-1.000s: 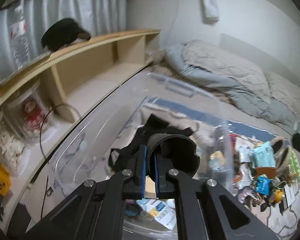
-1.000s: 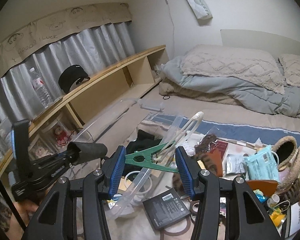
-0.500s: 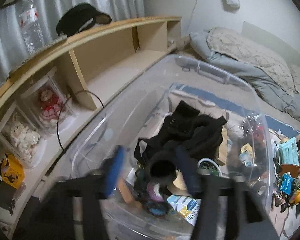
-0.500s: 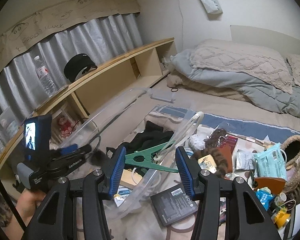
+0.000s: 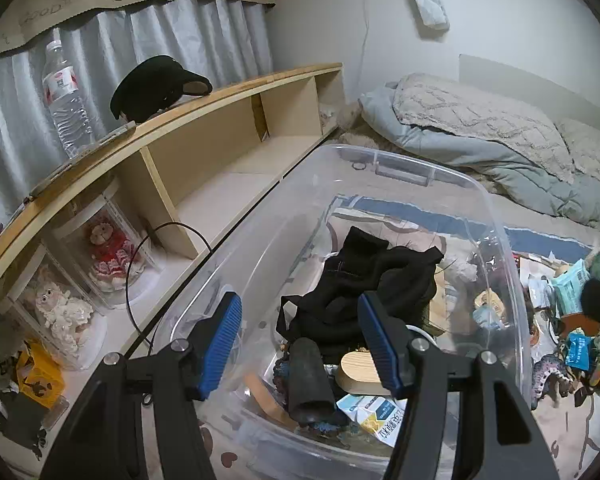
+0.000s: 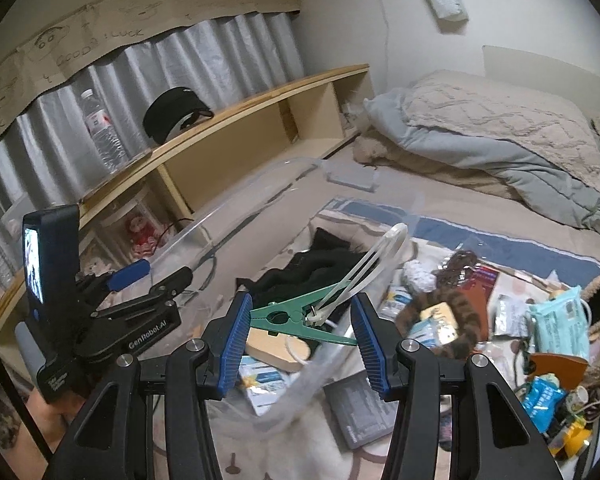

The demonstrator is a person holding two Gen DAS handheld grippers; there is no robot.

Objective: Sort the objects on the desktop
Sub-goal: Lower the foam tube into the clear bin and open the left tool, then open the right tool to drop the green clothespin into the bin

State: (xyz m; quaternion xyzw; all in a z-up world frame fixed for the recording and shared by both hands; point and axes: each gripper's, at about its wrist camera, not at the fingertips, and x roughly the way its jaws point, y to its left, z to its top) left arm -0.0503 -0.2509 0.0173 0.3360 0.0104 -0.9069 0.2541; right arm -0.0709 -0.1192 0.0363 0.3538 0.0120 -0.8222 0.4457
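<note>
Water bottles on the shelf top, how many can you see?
1 for certain: a clear water bottle with a red-and-white label stands upright on the wooden shelf top, left of the black cap. More may be hidden beyond the frame's left edge.

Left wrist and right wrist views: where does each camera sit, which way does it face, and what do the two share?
Left wrist: on the left gripper, looking down into the clear bin; jaws open and empty.
Right wrist: on the right gripper, facing the floor clutter; it holds a green clip, and the left gripper and the hand holding it show.
Shared: bin, black cloth, shelf, bed.
</note>
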